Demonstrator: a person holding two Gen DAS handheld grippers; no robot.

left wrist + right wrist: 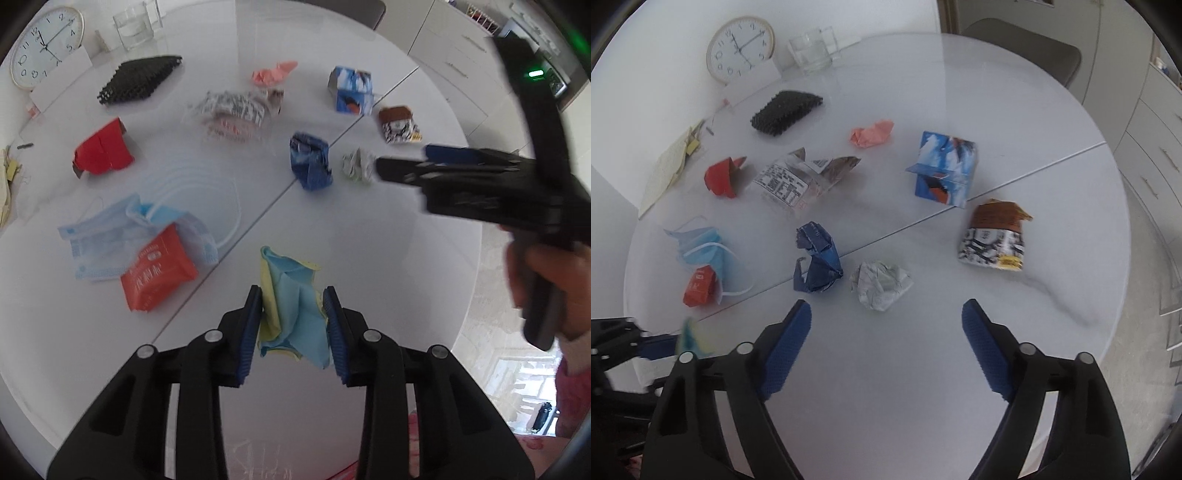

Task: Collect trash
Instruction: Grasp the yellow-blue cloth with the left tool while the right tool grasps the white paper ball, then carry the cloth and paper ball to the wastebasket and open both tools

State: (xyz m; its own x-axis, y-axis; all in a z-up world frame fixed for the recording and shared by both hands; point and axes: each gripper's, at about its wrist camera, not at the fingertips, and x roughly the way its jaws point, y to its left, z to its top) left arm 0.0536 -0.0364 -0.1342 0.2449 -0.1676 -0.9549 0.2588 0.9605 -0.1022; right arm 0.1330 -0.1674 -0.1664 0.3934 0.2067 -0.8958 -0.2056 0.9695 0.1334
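On the left, my left gripper pinches a blue and yellow paper scrap in its jaws above the bench. My right gripper is wide and empty above bare bench, near a white paper ball. The orange packet's writing is too blurry to read.

Bright, even daylight in both views — soft, short shadows under the litter on the white desk. Mild sheen on the desk top, no hard glare. Strong fisheye bending with dark corners. Left view: right gripper and hand smeared by motion blur, window patch at lower right blown out. Right view slightly hazy — left gripper blurred at the left edge.
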